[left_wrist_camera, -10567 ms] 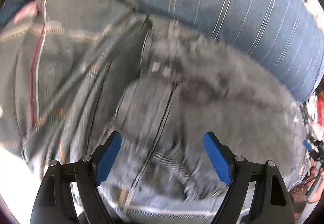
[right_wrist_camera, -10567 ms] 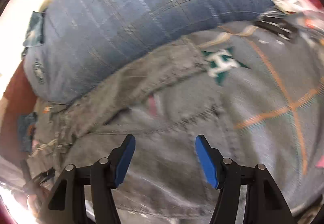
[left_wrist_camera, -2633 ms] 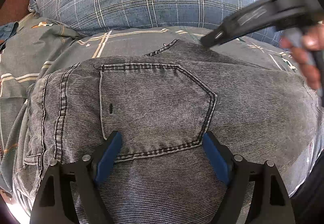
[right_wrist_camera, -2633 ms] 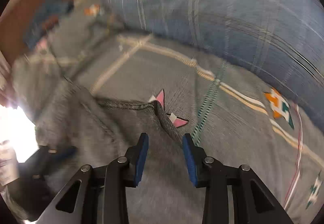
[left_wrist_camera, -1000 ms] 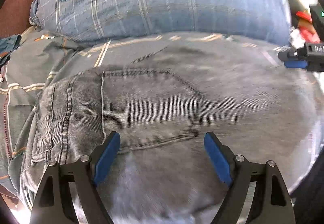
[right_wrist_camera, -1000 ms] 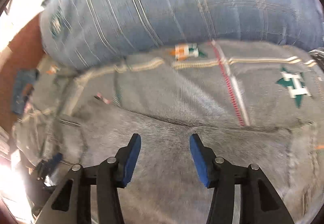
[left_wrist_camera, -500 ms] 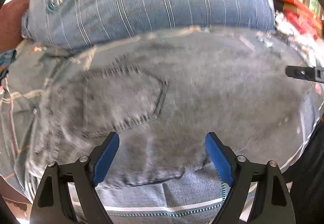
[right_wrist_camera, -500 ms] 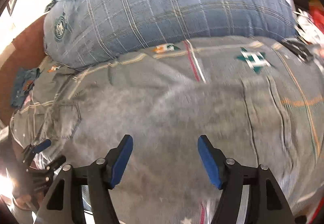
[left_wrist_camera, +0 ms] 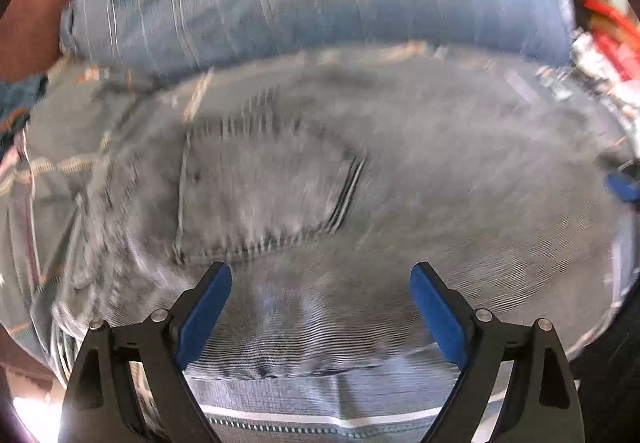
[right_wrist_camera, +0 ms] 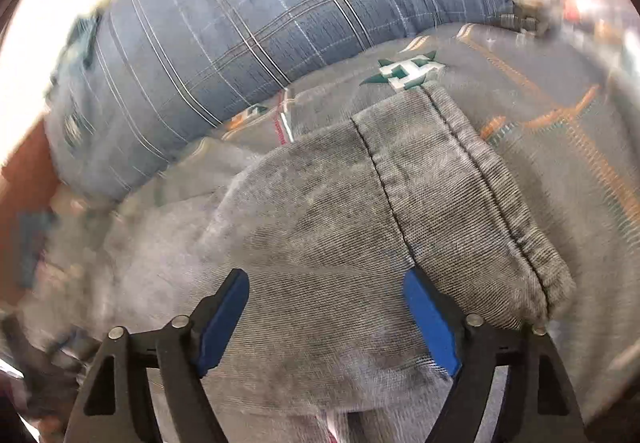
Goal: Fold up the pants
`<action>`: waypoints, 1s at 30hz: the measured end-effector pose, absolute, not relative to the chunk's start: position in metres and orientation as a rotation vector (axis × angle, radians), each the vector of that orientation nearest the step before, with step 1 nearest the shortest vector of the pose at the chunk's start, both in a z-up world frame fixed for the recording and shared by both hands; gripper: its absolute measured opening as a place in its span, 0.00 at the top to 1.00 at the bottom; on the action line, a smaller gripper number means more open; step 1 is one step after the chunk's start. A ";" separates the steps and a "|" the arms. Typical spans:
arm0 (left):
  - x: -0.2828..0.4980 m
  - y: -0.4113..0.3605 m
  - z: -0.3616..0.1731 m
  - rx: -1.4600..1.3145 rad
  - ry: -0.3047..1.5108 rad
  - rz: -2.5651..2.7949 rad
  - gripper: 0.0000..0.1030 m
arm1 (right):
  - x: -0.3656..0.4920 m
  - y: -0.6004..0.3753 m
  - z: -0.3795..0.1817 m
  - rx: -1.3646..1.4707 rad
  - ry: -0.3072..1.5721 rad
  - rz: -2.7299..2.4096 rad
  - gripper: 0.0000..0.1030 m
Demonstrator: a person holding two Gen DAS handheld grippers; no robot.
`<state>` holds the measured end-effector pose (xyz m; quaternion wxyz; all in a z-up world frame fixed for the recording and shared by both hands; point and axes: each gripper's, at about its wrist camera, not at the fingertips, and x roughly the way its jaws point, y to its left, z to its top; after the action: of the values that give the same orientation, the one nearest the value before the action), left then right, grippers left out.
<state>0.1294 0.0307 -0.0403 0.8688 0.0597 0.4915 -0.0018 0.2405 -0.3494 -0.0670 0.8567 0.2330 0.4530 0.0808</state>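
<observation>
The grey jeans (right_wrist_camera: 344, 211) are laid across a patterned grey bedsheet (right_wrist_camera: 560, 115), in front of a blue plaid pillow (right_wrist_camera: 256, 23). In the left wrist view the back pocket (left_wrist_camera: 264, 183) is turned up near the waist end; in the right wrist view the stitched hem (right_wrist_camera: 500, 203) of a leg end is seen, lying on the denim below it, so a lengthwise fold is judged to be in place already.

The main risk is judged to be a skewed or bunched next fold. If only the top layer of the leg end is caught, the layers could be dragged apart and the hem pulled off line. The bedding is soft, so sheet fabric could be pinched together with the denim. Both views are blurred, which suggests fast motion, and a badly aimed grasp is possible.

The left gripper (left_wrist_camera: 320, 307) is spread wide above the denim below the pocket, and nothing is held. The right gripper (right_wrist_camera: 326, 315) is also spread wide over the leg, beside the hem; contact with the cloth cannot be told, and nothing is pinched.
</observation>
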 end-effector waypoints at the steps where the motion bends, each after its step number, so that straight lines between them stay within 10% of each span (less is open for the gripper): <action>1: 0.134 0.032 -0.050 0.126 1.060 0.014 0.11 | 0.240 -0.351 -0.062 0.507 0.964 0.178 0.18; 16: 0.129 0.014 -0.039 0.038 1.009 0.013 0.11 | 0.377 -0.279 -0.094 0.763 1.246 0.642 0.21; 30: 0.135 0.016 -0.033 0.012 0.990 0.005 0.11 | 0.299 -0.397 -0.043 0.860 0.908 0.411 0.22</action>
<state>0.1355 0.0161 -0.0334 0.8800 0.0057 0.4749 0.0026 0.2988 -0.3969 -0.0425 0.7911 0.3996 0.4220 0.1908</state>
